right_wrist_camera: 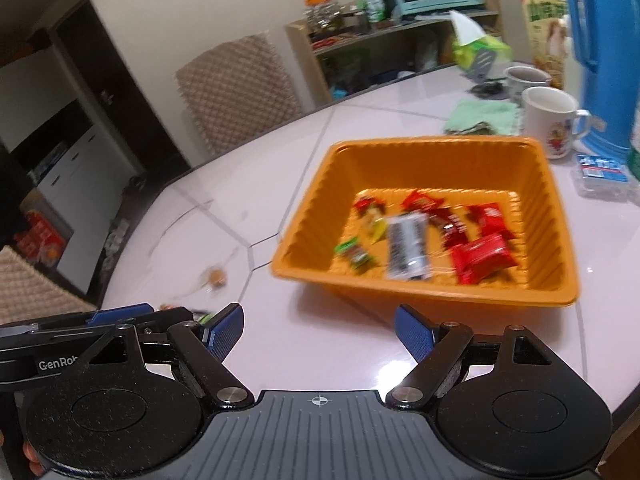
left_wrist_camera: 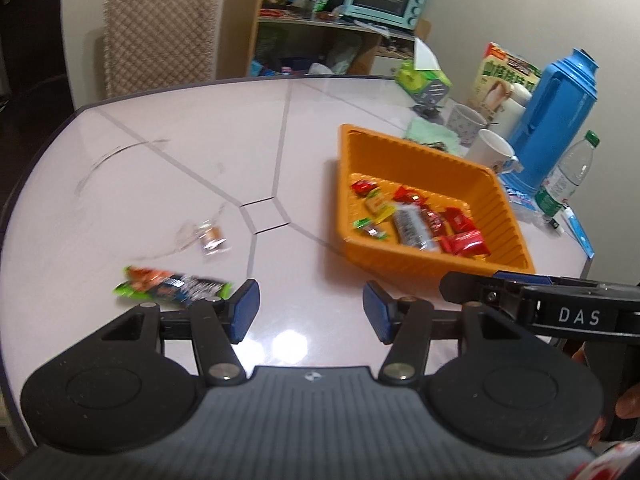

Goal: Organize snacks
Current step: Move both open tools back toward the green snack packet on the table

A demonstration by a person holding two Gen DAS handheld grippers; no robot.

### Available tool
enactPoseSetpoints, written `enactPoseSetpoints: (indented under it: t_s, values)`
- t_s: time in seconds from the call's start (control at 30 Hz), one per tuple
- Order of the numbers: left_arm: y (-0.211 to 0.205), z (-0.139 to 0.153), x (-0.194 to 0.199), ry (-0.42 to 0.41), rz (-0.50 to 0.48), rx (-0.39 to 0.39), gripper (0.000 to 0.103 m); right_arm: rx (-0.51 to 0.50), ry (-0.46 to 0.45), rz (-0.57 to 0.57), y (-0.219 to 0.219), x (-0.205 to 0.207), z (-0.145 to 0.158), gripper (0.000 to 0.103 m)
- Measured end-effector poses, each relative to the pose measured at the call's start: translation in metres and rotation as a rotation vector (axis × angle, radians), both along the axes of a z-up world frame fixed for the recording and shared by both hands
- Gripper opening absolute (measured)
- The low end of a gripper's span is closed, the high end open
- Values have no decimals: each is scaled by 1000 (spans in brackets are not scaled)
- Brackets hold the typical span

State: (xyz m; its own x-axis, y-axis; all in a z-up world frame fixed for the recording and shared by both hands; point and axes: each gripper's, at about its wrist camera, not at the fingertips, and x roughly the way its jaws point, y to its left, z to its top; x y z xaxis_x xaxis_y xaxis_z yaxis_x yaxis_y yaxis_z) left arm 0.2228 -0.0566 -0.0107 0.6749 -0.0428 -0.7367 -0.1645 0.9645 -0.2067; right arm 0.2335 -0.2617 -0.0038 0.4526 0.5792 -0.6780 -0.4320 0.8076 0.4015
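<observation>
Right wrist view: orange bin [right_wrist_camera: 420,160] at one o'clock on the tabletop [right_wrist_camera: 320,352] holds red, yellow, green and silver snacks [right_wrist_camera: 408,246]. Both grippers' fingers, right [right_wrist_camera: 318,334] and left [left_wrist_camera: 311,312], spread apart, empty. Green snack bar [left_wrist_camera: 172,288] lies outside at nine o'clock.

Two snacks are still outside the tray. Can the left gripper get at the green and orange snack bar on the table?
Probably yes. The left gripper is open and empty, and the snack bar lies flat on the table just beside its left finger, with nothing between them.
</observation>
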Motion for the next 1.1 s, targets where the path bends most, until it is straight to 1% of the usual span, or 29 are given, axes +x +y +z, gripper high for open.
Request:
enactPoseSetpoints:
  t_s: [0.27,0.37,0.5,0.8,1.1]
  values:
    - [38,-11,-32,38,112,-5,54,-6,16,143,46,-20,-14,82]
    - [50,-15,-39,47,151,-9,54,-6,24,173,60,-21,-20,82]
    - [61,-19,-44,54,181,-9,54,-8,28,210,75,-19,-26,82]
    - [86,-28,-49,82,247,-4,54,-14,-3,316,112,-12,-39,82]
    - [114,-43,-45,116,300,2,54,-26,-85,455,160,-6,-52,82]
